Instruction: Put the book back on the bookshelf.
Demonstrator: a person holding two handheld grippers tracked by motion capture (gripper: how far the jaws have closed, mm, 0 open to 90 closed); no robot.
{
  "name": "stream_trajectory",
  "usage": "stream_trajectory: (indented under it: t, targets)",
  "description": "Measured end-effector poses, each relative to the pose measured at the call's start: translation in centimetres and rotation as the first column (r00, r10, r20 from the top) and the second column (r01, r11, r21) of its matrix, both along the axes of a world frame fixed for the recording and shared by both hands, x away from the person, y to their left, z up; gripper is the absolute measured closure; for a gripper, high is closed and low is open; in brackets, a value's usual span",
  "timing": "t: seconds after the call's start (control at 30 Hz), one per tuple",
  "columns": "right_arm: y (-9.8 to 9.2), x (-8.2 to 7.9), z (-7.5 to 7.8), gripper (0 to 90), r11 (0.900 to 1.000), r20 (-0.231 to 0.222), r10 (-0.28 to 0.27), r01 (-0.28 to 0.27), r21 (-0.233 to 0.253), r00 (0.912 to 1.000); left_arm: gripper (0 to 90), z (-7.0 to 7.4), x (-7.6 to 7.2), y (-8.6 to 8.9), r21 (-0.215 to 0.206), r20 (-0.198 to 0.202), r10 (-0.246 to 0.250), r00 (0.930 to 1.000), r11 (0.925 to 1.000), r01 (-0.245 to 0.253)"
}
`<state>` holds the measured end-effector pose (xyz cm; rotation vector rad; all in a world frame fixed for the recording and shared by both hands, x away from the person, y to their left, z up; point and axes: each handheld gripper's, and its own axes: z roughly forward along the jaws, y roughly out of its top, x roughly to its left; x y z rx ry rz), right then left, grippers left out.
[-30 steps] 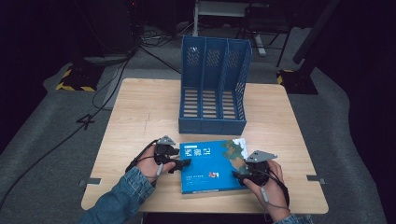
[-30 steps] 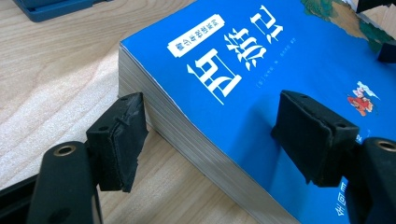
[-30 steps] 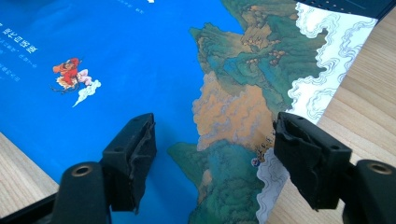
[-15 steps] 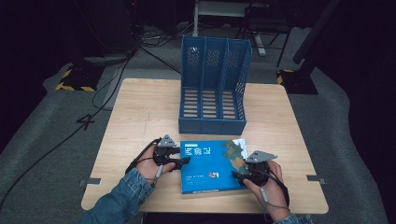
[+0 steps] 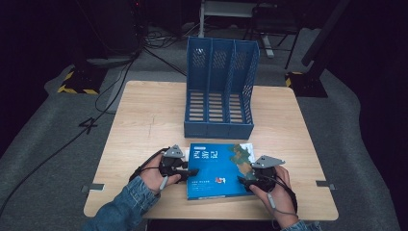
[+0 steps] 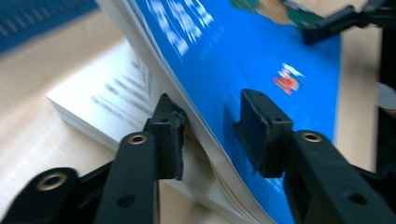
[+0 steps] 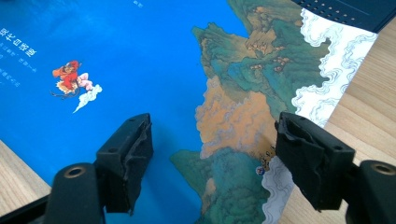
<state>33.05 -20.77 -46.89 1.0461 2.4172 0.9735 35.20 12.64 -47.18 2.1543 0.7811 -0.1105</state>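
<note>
Left gripper [image 6: 208, 135]: jaws apart, straddling the lifted edge of the front cover and top pages of the book [image 6: 261, 60]; a gap shows between the far pad and the cover, so nothing is clamped. Right gripper [image 7: 212, 158]: jaws spread wide, hovering over the painted part of the cover; whether they touch it cannot be told.

Hard to make out: the left gripper view is blurred, so the white title print is unreadable and the page text beneath is only grey streaks. In the high view the hands cover both grippers' jaws. The right gripper view cuts off the book's near edge.

Book [image 5: 219, 168]: lies flat on the table [image 5: 144, 120], just in front of the file rack [image 5: 219, 91], between the two hands. Cover bright blue with white lettering, a small red figure on a cloud, and a green-and-ochre landscape with white swirls on its right side.

Count: one book, one blue rack with three slots, two grippers, one table.
</note>
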Motion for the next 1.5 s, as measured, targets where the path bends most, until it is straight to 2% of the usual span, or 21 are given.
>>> stream_trajectory:
  t: [0.03, 0.1, 0.3, 0.47, 0.63, 0.7, 0.9, 1.13, 1.37, 1.43, 1.5]
  targets:
    - [0.0, 0.0, 0.0, 27.8, 1.0, 0.002, 0.0, 0.0, 0.001, 1.0, 62.9, -0.2, -0.3, 0.0, 0.0, -0.012, -0.006, 0.9999, 1.0, 0.006]
    - [0.0, 0.0, -0.1, 27.6, 1.0, 0.002, 0.0, 0.0, 0.006, 1.0, 62.4, -0.3, -0.4, 0.0, -0.001, -0.008, -0.012, 0.9999, 0.9999, 0.011]
    - [0.2, 0.0, -0.1, 26.6, 1.0, 0.007, -0.001, 0.001, 0.009, 1.0, 64.6, -0.4, -0.4, 0.1, -0.013, -0.029, -0.01, 0.9995, 0.9999, 0.01]
    - [0.3, 0.0, -0.1, 26.0, 1.0, 0.007, 0.0, 0.0, 0.009, 1.0, 65.7, -0.4, -0.3, 0.1, -0.014, -0.023, -0.022, 0.9995, 0.9997, 0.022]
    - [0.9, -0.3, -0.1, 25.8, 1.0, 0.004, 0.013, -0.013, 0.008, 0.9999, 71.6, -0.3, -0.1, 0.3, -0.053, -0.067, -0.009, 0.9977, 0.9986, 0.005]
    - [1.5, -0.7, 0.0, 25.8, 0.999, -0.009, 0.048, -0.048, 0.001, 0.9988, 74.1, -0.1, 0.0, 0.4, -0.063, -0.079, -0.009, 0.9968, 0.998, 0.004]
    - [3.2, -1.8, 0.3, 22.4, 0.987, -0.018, 0.155, -0.156, -0.025, 0.9877, 80.2, 1.1, 0.0, 0.2, -0.069, -0.109, -0.022, 0.9938, 0.9975, 0.014]
    - [5.1, -3.0, 0.6, 19.1, 0.97, 0.041, 0.244, -0.243, -0.014, 0.969, 82.0, 2.3, 0.3, 0.0, -0.081, -0.123, -0.015, 0.9923, 0.9967, 0.005]
    - [6.0, -3.2, 1.0, 17.3, 0.957, 0.074, 0.285, -0.287, 0.028, 0.9558, 82.1, 3.8, 0.7, -0.6, -0.059, -0.151, -0.001, 0.9886, 0.9982, -0.008]
    - [6.1, -3.2, 1.1, 16.6, 0.954, 0.088, 0.294, -0.297, 0.032, 0.9519, 82.2, 4.3, 0.9, -0.9, -0.054, -0.175, 0.013, 0.9845, 0.9983, -0.023]
    - [6.0, -3.1, 1.2, 16.7, 0.954, 0.095, 0.291, -0.296, 0.048, 0.952, 82.2, 4.8, 1.1, -1.2, -0.035, -0.179, 0.023, 0.9835, 0.9989, -0.03]
